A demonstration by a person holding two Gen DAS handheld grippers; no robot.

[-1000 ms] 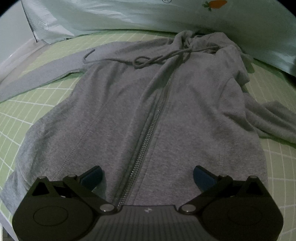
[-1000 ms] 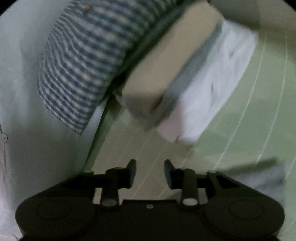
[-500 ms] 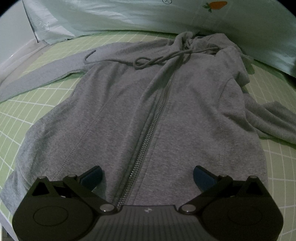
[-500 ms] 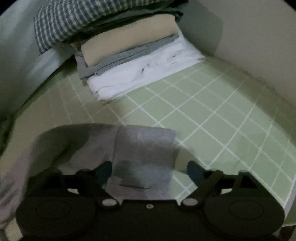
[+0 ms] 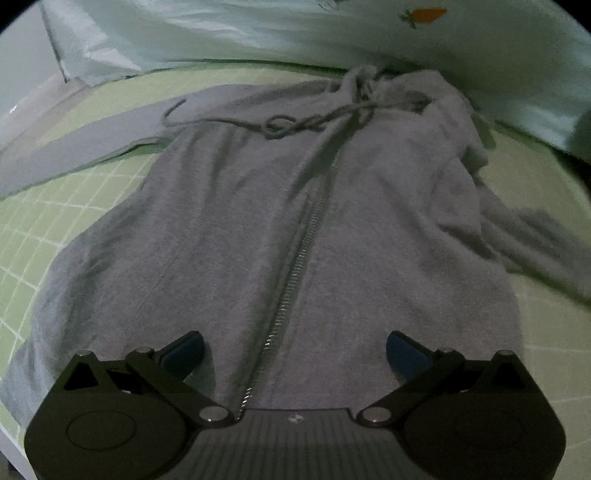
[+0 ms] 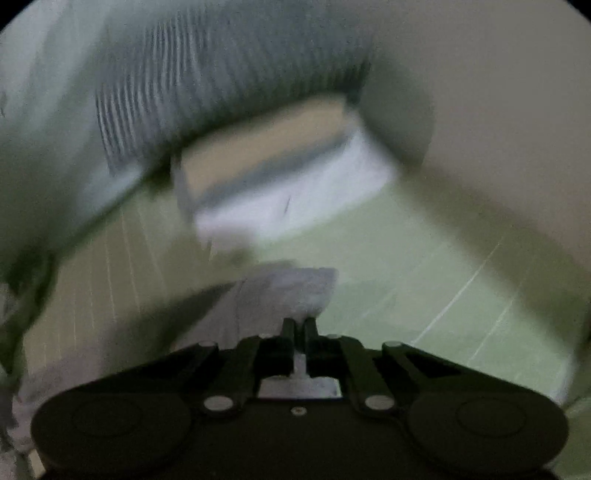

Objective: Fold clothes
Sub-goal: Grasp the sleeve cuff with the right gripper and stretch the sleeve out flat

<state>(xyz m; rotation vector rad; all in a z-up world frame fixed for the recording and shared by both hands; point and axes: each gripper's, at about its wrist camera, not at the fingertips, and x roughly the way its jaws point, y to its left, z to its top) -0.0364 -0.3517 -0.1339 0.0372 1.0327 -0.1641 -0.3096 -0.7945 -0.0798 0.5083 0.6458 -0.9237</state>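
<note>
- A grey zip-front fleece hoodie [image 5: 280, 221] lies spread flat, front side up, on a pale green sheet with a white grid pattern [image 5: 55, 229].
- Its silver metal zipper [image 5: 295, 266] runs closed up the middle — from the hem near the camera toward the hood.
- A grey drawstring cord [image 5: 291, 123] lies looped and tangled across the upper chest.
- One sleeve [image 5: 81, 147] stretches out to the left; the other sleeve [image 5: 535, 243] lies rumpled to the right.
- The black left gripper [image 5: 294, 349] sits over the hem, its blue-padded fingers [image 5: 184, 350] spread wide either side of the zipper.
- A light blue-green quilt with an orange carrot print [image 5: 424, 14] lies beyond the hood.
</note>
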